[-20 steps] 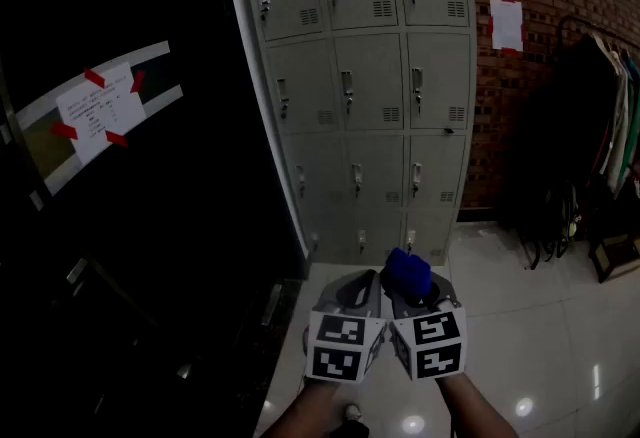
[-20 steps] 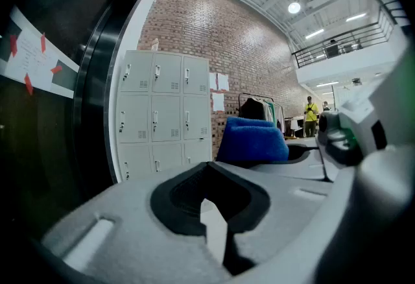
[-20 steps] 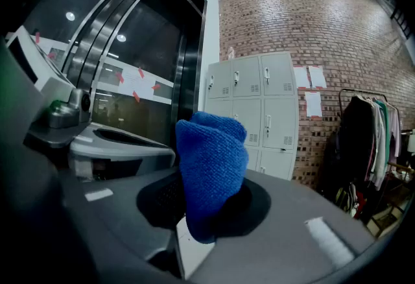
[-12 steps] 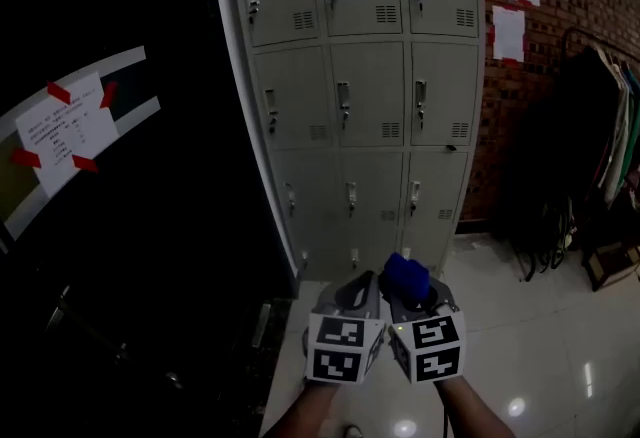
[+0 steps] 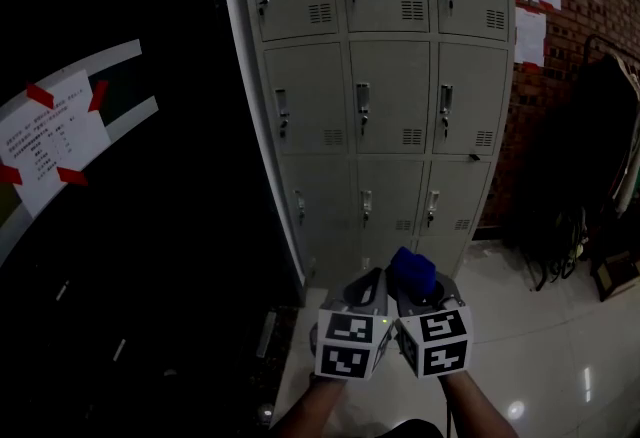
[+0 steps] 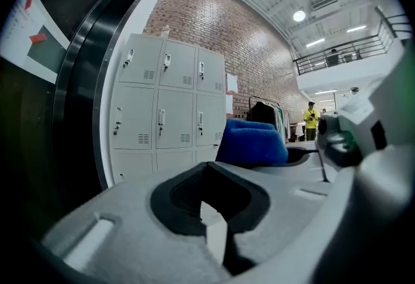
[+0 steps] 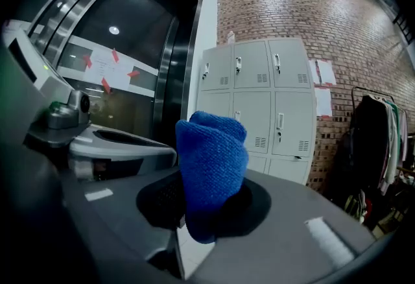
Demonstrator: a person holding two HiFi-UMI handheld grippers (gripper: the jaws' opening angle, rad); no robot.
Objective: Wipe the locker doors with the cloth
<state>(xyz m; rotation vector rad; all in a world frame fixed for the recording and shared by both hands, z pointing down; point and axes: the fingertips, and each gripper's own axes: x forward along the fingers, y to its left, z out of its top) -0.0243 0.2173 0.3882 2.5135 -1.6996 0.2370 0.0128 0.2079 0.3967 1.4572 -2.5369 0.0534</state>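
Grey metal lockers (image 5: pixel 385 96), in three columns with handles and vents, stand against the brick wall ahead; they also show as the lockers (image 6: pixel 165 111) and the lockers (image 7: pixel 262 104) in the gripper views. A folded blue cloth (image 5: pixel 411 273) sticks up from my right gripper (image 5: pixel 420 294), which is shut on it; the cloth (image 7: pixel 211 169) fills the middle of the right gripper view. My left gripper (image 5: pixel 362 294) is held close beside it, shut, with nothing in its jaws. Both are well short of the lockers, low in the head view.
A dark glass and metal wall (image 5: pixel 120 226) with a taped paper notice (image 5: pixel 45 141) runs along the left. Dark clothes hang on a rack (image 5: pixel 600 176) at the right. White papers (image 5: pixel 535 1) are stuck on the brick wall. The tiled floor (image 5: pixel 540 346) is glossy.
The lockers have grown larger and shifted right and up in the head view as I come closer. Both grippers keep their pose, side by side, with the cloth still held.
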